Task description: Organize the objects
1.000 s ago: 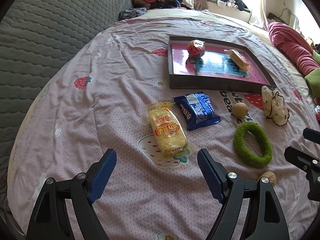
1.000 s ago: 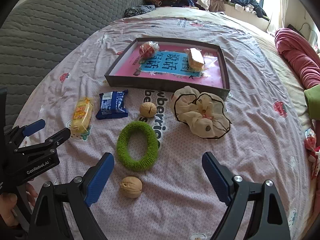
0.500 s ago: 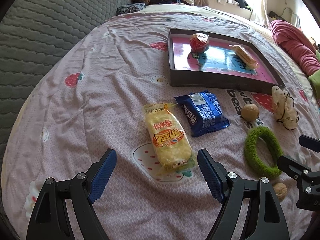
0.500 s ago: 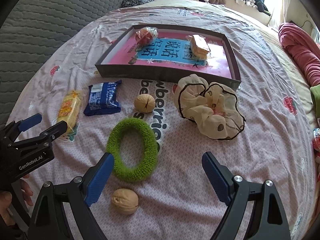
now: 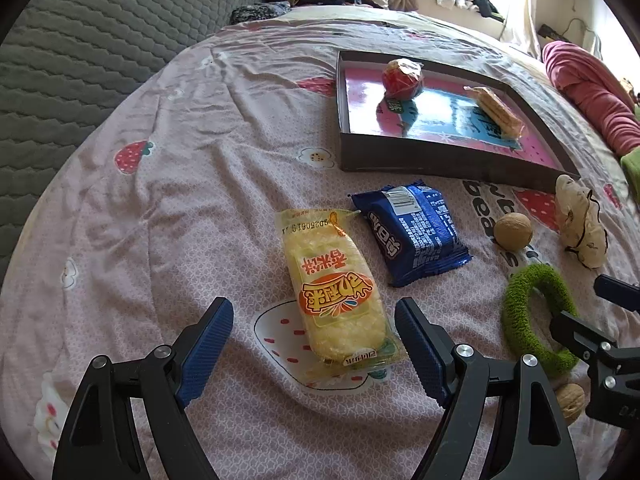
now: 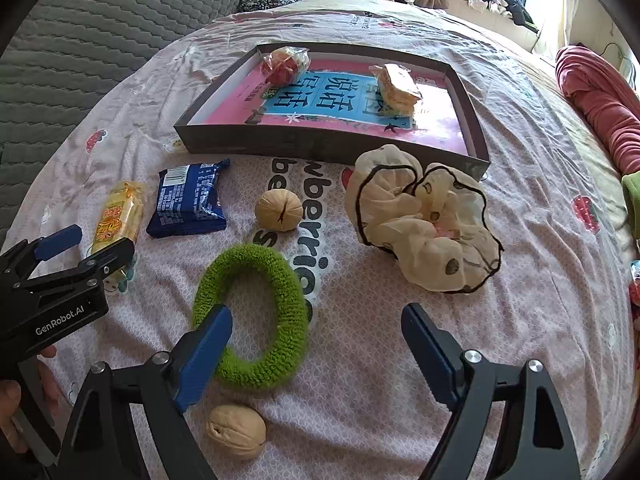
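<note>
Left gripper (image 5: 314, 336) spread over yellow snack (image 5: 335, 288); right gripper (image 6: 316, 338) spread, blue pad (image 6: 208, 342) hiding part of green ring (image 6: 288, 280); near walnut (image 5: 570, 402) half-hidden.

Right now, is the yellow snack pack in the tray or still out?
Out. The yellow snack pack lies flat on the bedsheet, short of the tray, between the open left gripper's fingers.

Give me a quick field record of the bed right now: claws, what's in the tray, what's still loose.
left claw: open, over the yellow snack pack
right claw: open, by the green ring
tray: holds red wrapped ball and wrapped cracker
loose snacks: yellow snack pack, blue packet
loose others: two walnuts, cream scrunchie, green ring
surface: pink strawberry bedsheet
</note>
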